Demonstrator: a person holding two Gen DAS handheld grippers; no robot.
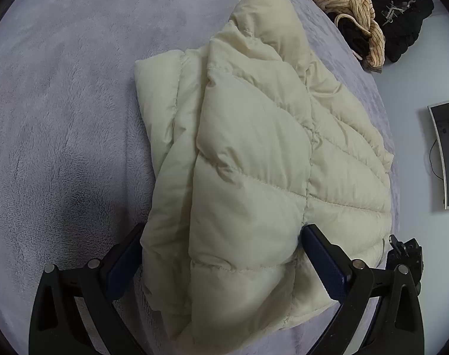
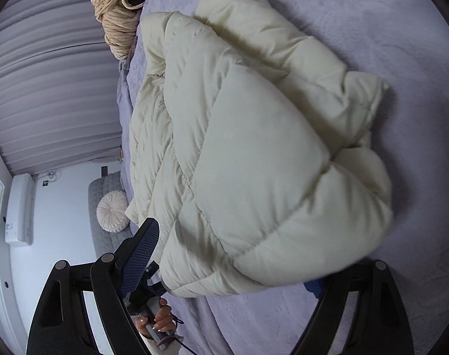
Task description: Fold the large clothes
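A: Where's the jacket?

B: The cream puffer jacket (image 1: pixel 254 159) lies folded into a thick bundle on the lilac fleece blanket (image 1: pixel 61 88) that covers the bed, close to the bed's edge.

A: And the left gripper?

B: The left gripper (image 1: pixel 221 254) points steeply down over the bundle's near end. Its jaws stand wide, one blue pad on each side of the puffy fabric, and the fabric bulges between them. The pads look to touch the sides, though I can't tell if they truly pinch.

A: The right one?

B: The right gripper (image 2: pixel 236 269) is spread wide too, straddling the near corner of the jacket (image 2: pixel 254 153). One finger (image 2: pixel 141 254) stands clear beside the fabric; the other is mostly hidden under the bundle.

A: Anything else around?

B: A tan striped garment (image 1: pixel 351 9) and a black one (image 1: pixel 402 23) are heaped at the far edge. The right view catches a hand (image 2: pixel 160 318) on a handle.
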